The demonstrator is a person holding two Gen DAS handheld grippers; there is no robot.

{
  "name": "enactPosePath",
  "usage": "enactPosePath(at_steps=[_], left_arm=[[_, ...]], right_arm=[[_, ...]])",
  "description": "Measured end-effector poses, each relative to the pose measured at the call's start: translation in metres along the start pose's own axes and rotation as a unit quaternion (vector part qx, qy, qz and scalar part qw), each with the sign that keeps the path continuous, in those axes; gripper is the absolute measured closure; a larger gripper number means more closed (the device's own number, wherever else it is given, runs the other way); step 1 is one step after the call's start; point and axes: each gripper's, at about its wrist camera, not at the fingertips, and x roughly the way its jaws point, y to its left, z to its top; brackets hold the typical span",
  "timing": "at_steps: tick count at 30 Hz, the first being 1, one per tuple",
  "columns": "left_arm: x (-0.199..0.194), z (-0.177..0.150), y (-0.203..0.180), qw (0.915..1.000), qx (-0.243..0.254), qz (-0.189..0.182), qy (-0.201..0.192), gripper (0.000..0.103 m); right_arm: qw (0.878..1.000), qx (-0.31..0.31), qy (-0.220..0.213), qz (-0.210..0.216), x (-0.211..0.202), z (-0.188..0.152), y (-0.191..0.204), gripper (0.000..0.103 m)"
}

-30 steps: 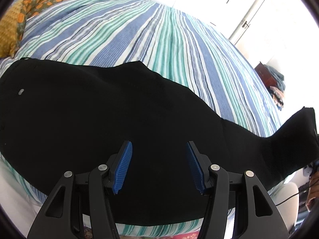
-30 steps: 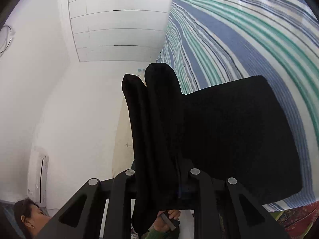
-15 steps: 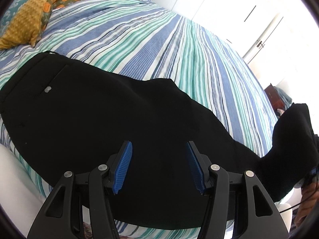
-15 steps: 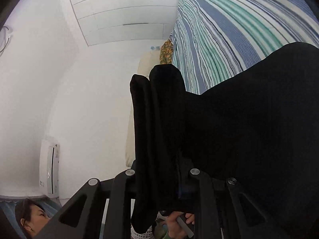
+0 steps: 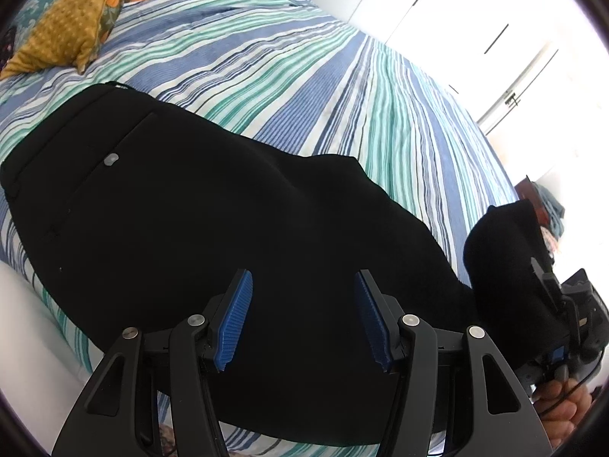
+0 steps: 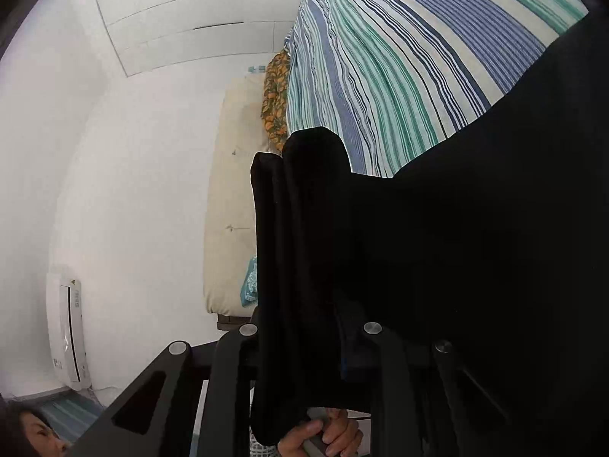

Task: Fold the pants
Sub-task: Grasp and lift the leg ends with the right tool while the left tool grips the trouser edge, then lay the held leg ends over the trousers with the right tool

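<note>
Pants (image 5: 213,221), black, are lying w/ the waist end toward the left of the left-wrist view, back pocket and its small button (image 5: 111,159) facing up, on the striped bedspread (image 5: 304,76) near the bed's close edge. Legs look already laid one over the other lengthwise, since only one leg width is showing, so the first fold is probably done. Left gripper (image 5: 302,320) is hovering above the mid-thigh area w/ blue pads (image 5: 234,321) spread apart and nothing between them; whether the tips are touching the cloth I can't tell. Further right, the leg end (image 5: 502,251) is curling up off the bed, bunched, w/ the right gripper (image 5: 548,285) holding it at the frame's right edge and a hand (image 5: 563,411) below it. In the right-wrist view the right gripper (image 6: 308,342) is pinching that folded hem bundle (image 6: 300,236), several layers sticking up between nearly closed jaws, rest of the fabric stretching off right over the bedspread (image 6: 399,76). Judging from this: crosswise fold is in progress, not finished. What's left, prob.: laying the hem end down near the waist, letting go, maybe one more fold and smoothing.
</note>
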Motion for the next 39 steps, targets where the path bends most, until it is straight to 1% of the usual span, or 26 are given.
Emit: enactPosePath(at_steps=[3, 5, 8, 10, 11, 13, 14, 15, 17, 19, 20, 21, 22, 23, 24, 25, 28, 29, 31, 32, 34, 36, 37, 38, 39], left_arm=[[0.001, 0.0, 0.0, 1.0, 0.002, 0.002, 0.001, 0.045], [-0.001, -0.002, -0.003, 1.0, 0.003, 0.005, -0.001, 0.045], [0.0, -0.002, 0.0, 1.0, 0.002, 0.007, 0.0, 0.045], [0.0, -0.001, 0.002, 1.0, -0.002, 0.009, 0.001, 0.045], [-0.001, -0.001, 0.003, 0.9999, -0.005, 0.01, 0.0, 0.045], [-0.004, 0.001, 0.007, 0.9999, -0.013, 0.008, -0.007, 0.045], [-0.006, 0.002, 0.009, 0.9998, -0.018, 0.006, -0.012, 0.045], [-0.009, 0.003, 0.012, 0.9996, -0.024, 0.003, -0.018, 0.045], [-0.013, 0.005, 0.018, 0.999, -0.035, -0.003, -0.027, 0.045], [-0.016, 0.005, 0.021, 0.9983, -0.045, -0.016, -0.032, 0.045], [-0.017, 0.005, 0.019, 0.998, -0.046, -0.028, -0.032, 0.045], [-0.016, 0.005, 0.015, 0.9976, -0.04, -0.048, -0.03, 0.045], [-0.016, 0.002, 0.006, 0.9968, -0.023, -0.072, -0.026, 0.047], [-0.015, 0.0, -0.006, 0.9961, -0.001, -0.087, -0.019, 0.051], [-0.012, -0.004, -0.019, 0.9952, 0.03, -0.093, -0.008, 0.052], [-0.008, -0.008, -0.031, 0.9944, 0.059, -0.088, 0.003, 0.053], [0.002, -0.022, -0.055, 0.9901, 0.122, -0.065, 0.023, 0.063], [0.005, -0.026, -0.061, 0.9886, 0.137, -0.056, 0.026, 0.066], [0.01, -0.03, -0.07, 0.9853, 0.166, -0.031, 0.027, 0.066], [0.011, -0.03, -0.071, 0.9841, 0.175, -0.019, 0.024, 0.066], [0.009, -0.031, -0.073, 0.9823, 0.187, -0.008, 0.014, 0.066], [0.01, -0.033, -0.072, 0.9795, 0.201, 0.01, 0.014, 0.066], [0.014, -0.035, -0.071, 0.9782, 0.206, 0.019, 0.019, 0.073], [0.02, -0.034, -0.065, 0.9779, 0.206, 0.021, 0.028, 0.092], [0.024, -0.034, -0.061, 0.9787, 0.201, 0.016, 0.039, 0.097]], right_arm=[[1.0, -0.015, 0.014, -0.021, 0.02, -0.006, -0.006, 0.082], [0.998, -0.032, 0.024, -0.048, 0.036, -0.01, -0.01, 0.082], [0.991, -0.072, 0.042, -0.106, 0.054, -0.017, -0.014, 0.08], [0.98, -0.104, 0.05, -0.159, 0.066, -0.022, -0.014, 0.072], [0.974, -0.119, 0.056, -0.182, 0.071, -0.023, -0.012, 0.065], [0.967, -0.146, 0.076, -0.196, 0.081, -0.028, -0.005, 0.025], [0.963, -0.164, 0.084, -0.199, 0.082, -0.032, 0.004, 0.017], [0.957, -0.184, 0.09, -0.207, 0.087, -0.034, 0.01, 0.007], [0.943, -0.232, 0.103, -0.213, 0.084, -0.042, 0.03, 0.004], [0.928, -0.291, 0.104, -0.209, 0.06, -0.059, 0.045, 0.004], [0.917, -0.322, 0.096, -0.214, 0.042, -0.067, 0.052, 0.004], [0.906, -0.347, 0.087, -0.224, 0.026, -0.073, 0.055, 0.003], [0.897, -0.364, 0.077, -0.238, 0.008, -0.081, 0.054, 0.003], [0.892, -0.369, 0.065, -0.253, -0.007, -0.083, 0.052, 0.003], [0.89, -0.366, 0.052, -0.266, -0.025, -0.084, 0.048, 0.003], [0.891, -0.358, 0.037, -0.277, -0.047, -0.088, 0.044, 0.002], [0.896, -0.332, -0.014, -0.293, -0.084, -0.089, 0.033, 0.002], [0.9, -0.323, -0.027, -0.292, -0.096, -0.089, 0.029, 0.003], [0.905, -0.31, -0.041, -0.29, -0.111, -0.088, 0.024, 0.003], [0.904, -0.308, -0.047, -0.292, -0.117, -0.088, 0.024, 0.003], [0.902, -0.313, -0.052, -0.291, -0.123, -0.086, 0.025, 0.003], [0.895, -0.327, -0.054, -0.298, -0.121, -0.084, 0.028, 0.003], [0.889, -0.337, -0.057, -0.305, -0.117, -0.084, 0.032, 0.003], [0.883, -0.346, -0.059, -0.31, -0.116, -0.085, 0.035, 0.003], [0.879, -0.351, -0.06, -0.316, -0.116, -0.085, 0.035, 0.003]])
